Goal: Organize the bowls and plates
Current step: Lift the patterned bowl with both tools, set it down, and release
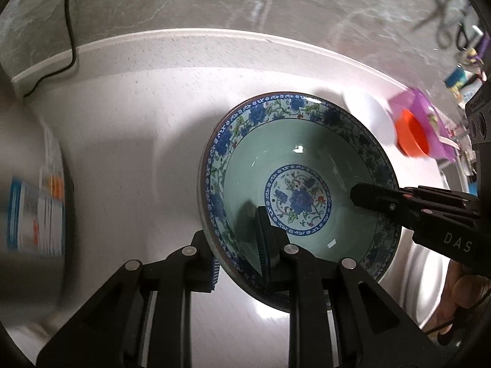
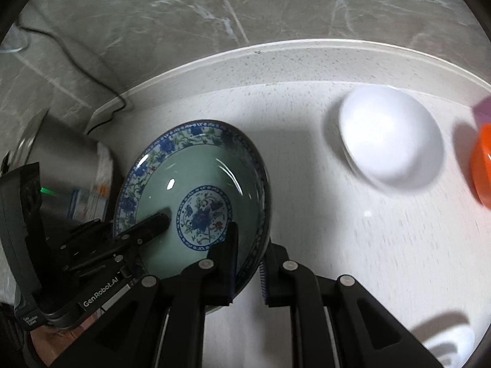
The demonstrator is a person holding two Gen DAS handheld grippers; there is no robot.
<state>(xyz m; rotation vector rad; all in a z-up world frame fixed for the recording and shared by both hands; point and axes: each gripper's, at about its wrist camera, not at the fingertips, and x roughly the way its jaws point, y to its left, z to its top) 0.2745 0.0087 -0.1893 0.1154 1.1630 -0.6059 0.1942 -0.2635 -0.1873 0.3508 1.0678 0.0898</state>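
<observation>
A green bowl with a blue flower pattern (image 1: 307, 159) is held by both grippers above the white counter; it also shows in the right wrist view (image 2: 196, 165). My left gripper (image 1: 237, 263) is shut on its near-left rim, one finger inside and one outside. My right gripper (image 2: 248, 263) is shut on its right rim in the same way. The right gripper's finger shows inside the bowl in the left wrist view (image 1: 377, 197). The left gripper's finger shows inside the bowl in the right wrist view (image 2: 147, 227).
A white bowl (image 2: 389, 135) stands on the counter to the right, with an orange cup (image 2: 483, 165) and a purple container (image 1: 423, 113) beyond it. A metal pot (image 2: 61, 153) with a label is at the left. A black cable (image 1: 69, 30) runs along the marble wall.
</observation>
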